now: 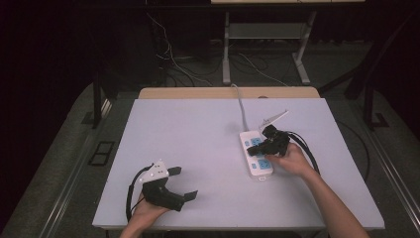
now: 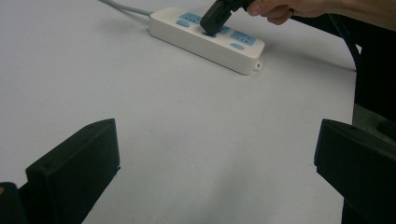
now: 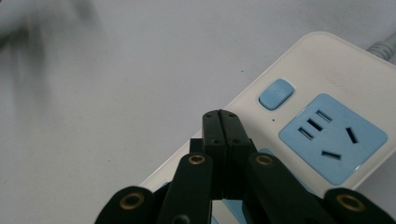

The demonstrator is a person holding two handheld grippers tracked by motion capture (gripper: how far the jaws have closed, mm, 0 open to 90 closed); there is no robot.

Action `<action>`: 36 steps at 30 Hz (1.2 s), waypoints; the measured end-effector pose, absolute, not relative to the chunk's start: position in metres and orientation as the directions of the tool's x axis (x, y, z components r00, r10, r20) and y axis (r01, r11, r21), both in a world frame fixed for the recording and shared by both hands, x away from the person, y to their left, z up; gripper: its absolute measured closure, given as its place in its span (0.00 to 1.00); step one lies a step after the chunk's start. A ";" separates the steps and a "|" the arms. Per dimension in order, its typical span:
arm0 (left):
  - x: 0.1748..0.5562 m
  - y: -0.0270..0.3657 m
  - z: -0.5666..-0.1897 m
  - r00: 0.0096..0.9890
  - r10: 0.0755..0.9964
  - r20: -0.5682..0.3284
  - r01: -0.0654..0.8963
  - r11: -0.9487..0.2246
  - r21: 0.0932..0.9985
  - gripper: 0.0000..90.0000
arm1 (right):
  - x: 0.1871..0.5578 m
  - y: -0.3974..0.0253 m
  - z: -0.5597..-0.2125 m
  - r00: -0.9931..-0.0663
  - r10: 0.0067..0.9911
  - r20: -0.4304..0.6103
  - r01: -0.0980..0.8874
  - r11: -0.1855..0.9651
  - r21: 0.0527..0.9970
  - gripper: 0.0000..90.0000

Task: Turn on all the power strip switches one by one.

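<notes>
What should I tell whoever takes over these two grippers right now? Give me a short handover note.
Right gripper: fingers shut with nothing between them, tips down on the white power strip at its middle switch area.
Left gripper: open, idle at the near left of the table.
Power strip: right of centre, its cable running to the far edge.
Done: gripper brought onto the strip.
Left: whether the switch is pressed cannot be told; check, then lift off.

White table top sits on a wood-edged desk. Behind it: grey floor, a white desk frame and loose cables. A dark floor plate lies left of the table. Background is dark.
</notes>
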State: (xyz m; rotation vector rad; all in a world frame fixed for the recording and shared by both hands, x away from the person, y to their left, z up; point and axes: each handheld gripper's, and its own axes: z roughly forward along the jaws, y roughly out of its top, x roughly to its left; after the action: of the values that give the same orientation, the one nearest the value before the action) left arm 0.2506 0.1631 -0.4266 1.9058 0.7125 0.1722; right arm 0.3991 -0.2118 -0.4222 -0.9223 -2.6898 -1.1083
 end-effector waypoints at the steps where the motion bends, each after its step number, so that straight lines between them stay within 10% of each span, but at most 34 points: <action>1: 0.251 0.163 -0.427 0.812 0.549 -0.197 0.399 -0.275 0.875 0.00 | 0.399 -0.212 -0.422 -0.813 0.500 0.298 0.565 0.554 0.612 1.00; 36: 0.252 0.165 -0.427 0.808 0.553 -0.202 0.402 -0.268 0.875 0.00 | 0.403 -0.216 -0.407 -0.804 0.505 0.314 0.576 0.530 0.623 1.00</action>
State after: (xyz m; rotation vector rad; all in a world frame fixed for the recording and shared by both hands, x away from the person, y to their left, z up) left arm 0.2521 0.1654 -0.4270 1.8972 0.7205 0.1716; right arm 0.4025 -0.2155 -0.4071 -0.9434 -2.6640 -1.1387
